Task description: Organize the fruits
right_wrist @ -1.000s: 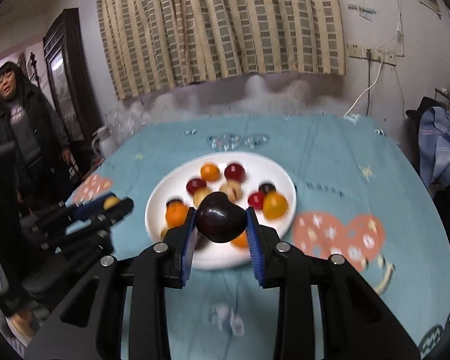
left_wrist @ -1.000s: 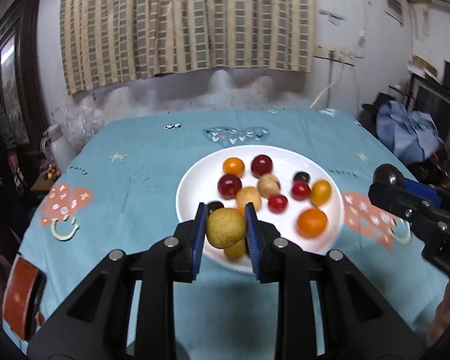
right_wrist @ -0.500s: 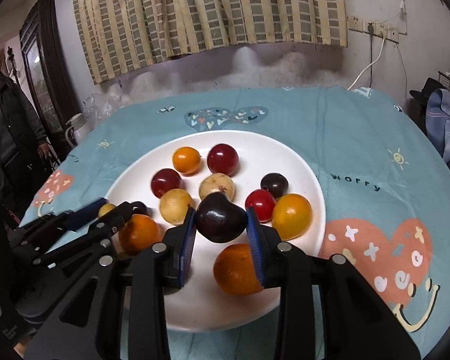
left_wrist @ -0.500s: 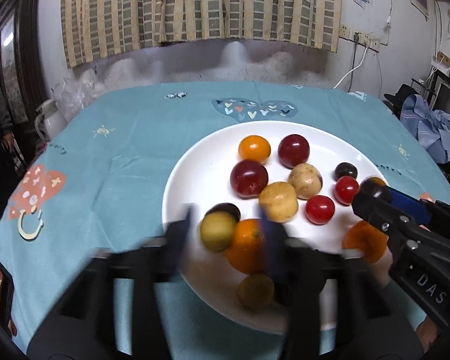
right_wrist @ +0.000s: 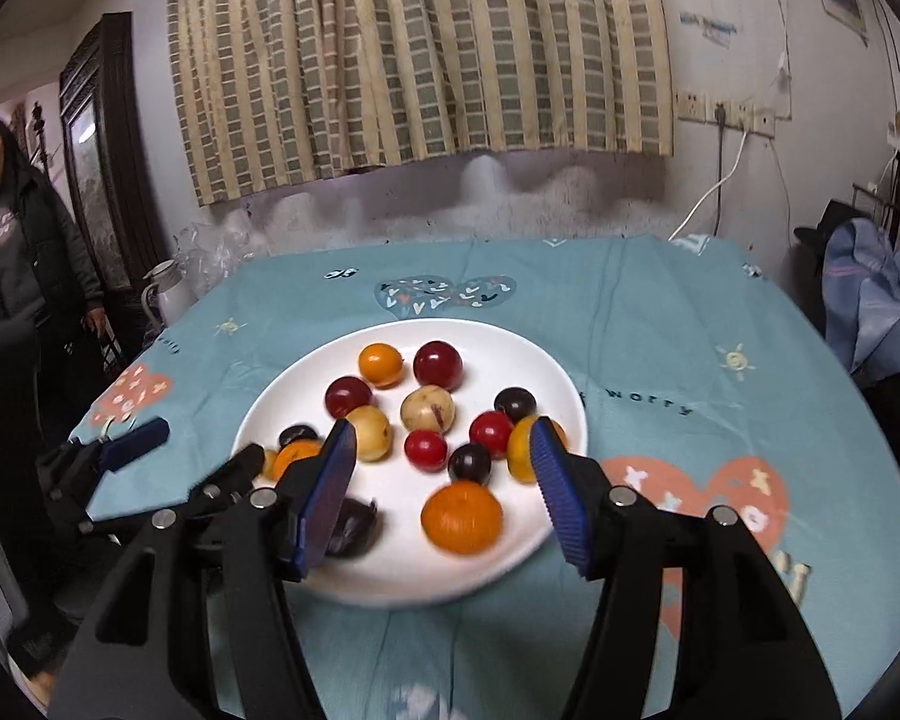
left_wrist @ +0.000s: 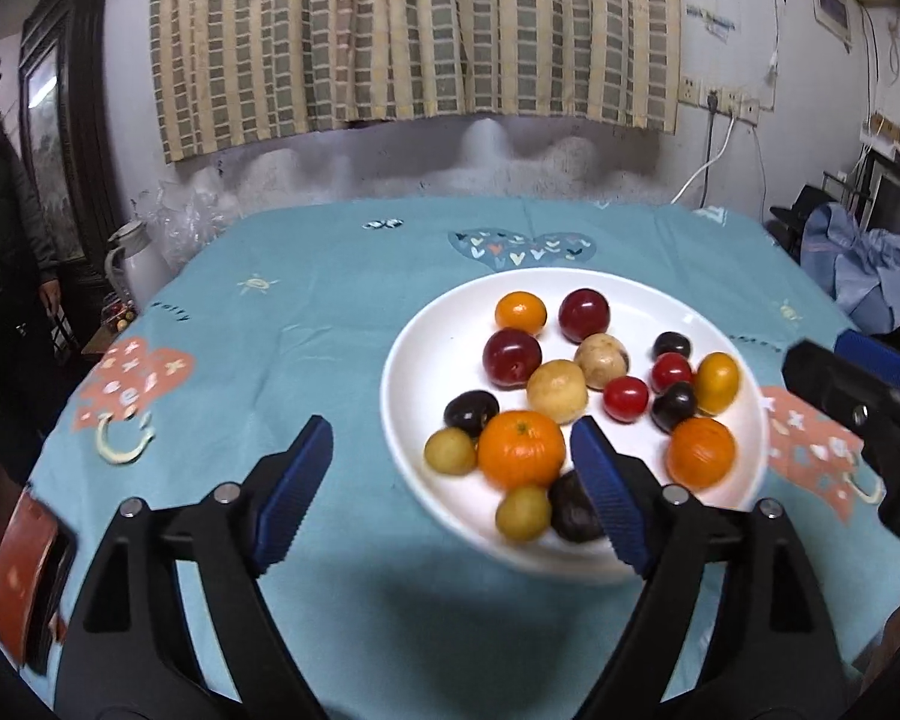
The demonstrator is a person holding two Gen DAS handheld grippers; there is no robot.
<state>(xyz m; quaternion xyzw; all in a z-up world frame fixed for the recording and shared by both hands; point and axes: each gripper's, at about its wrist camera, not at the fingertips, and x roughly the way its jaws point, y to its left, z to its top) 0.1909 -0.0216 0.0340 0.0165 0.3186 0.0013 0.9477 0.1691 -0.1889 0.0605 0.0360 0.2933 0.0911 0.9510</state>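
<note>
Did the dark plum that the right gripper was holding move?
Yes. The dark plum has dropped out of the right gripper, which is now open, and lies on the white plate near its front-left rim, beside the big orange.

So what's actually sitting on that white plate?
The white plate holds loose round fruit: oranges, dark red plums, yellow-brown ones, cherry tomatoes. A dark fruit is partly hidden behind the left gripper.

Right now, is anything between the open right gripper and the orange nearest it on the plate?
Nothing visible is. The right gripper is open and empty, and the orange lies on the white plate in the gap between its fingers. The nearest neighbours, a dark plum behind it and a dark fruit by the left finger, sit off that line.
</note>
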